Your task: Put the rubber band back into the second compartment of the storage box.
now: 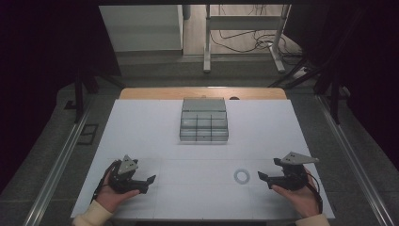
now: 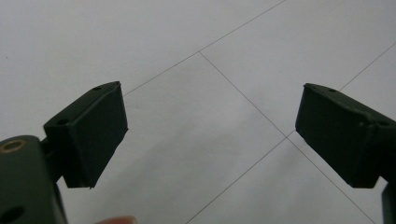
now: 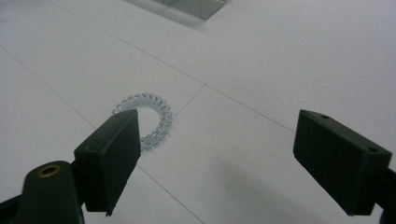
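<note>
1. Clear coil ring (image 1: 242, 176) lies flat on the white table (image 1: 155, 122), just ahead of the right gripper (image 1: 263, 178) and a little to its left; not touching it.
2. Right gripper: jaws wide apart, empty. In the right gripper view the ring (image 3: 148, 118) sits partly behind the left jaw, outside the gap.
3. Left gripper (image 1: 147, 181): jaws apart, empty, over bare table, well away from the ring.
4. Organizer (image 1: 204, 120) with open compartments stands far ahead of both grippers, mid-table.
5. Step, as judged: approach to the ring, no grasp yet.
6. Next move likely calls for shifting the right gripper left and forward so the ring's rim falls between the jaws, lowering to the table, then closing gently; the coil looks soft and springy.
</note>
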Available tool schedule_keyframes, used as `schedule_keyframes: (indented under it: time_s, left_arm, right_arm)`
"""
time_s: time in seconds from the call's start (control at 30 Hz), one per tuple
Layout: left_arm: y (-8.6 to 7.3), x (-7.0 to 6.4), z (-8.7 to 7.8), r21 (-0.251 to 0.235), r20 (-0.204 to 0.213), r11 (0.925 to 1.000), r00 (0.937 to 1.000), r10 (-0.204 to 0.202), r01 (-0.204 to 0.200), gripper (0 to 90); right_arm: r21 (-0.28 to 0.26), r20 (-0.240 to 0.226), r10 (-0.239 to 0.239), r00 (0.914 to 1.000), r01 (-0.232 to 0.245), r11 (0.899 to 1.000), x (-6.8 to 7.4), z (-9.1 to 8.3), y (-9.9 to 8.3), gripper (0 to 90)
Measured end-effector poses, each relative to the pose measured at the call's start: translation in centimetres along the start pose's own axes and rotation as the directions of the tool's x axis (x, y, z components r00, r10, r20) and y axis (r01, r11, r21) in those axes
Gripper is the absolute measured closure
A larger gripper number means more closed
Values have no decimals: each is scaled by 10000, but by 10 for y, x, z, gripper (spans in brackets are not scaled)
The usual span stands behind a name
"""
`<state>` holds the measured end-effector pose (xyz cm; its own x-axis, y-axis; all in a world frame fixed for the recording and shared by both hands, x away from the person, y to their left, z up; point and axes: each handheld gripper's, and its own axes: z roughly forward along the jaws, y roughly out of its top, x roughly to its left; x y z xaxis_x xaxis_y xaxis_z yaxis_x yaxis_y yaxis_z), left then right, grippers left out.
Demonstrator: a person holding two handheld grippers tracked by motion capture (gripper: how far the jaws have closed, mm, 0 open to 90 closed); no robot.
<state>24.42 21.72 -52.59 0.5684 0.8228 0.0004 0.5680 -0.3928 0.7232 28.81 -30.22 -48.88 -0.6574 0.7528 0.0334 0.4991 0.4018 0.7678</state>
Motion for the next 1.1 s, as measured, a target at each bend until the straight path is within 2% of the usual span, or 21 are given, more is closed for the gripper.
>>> schedule_keyframes:
  time_s: [1.1]
  left_arm:
    - [0, 0, 0, 15, 34, 10000, 10000, 5, -6, 97]
  right_arm:
    - [226, -40, 209, 9998, -209, 9995, -2, 3, -1, 176]
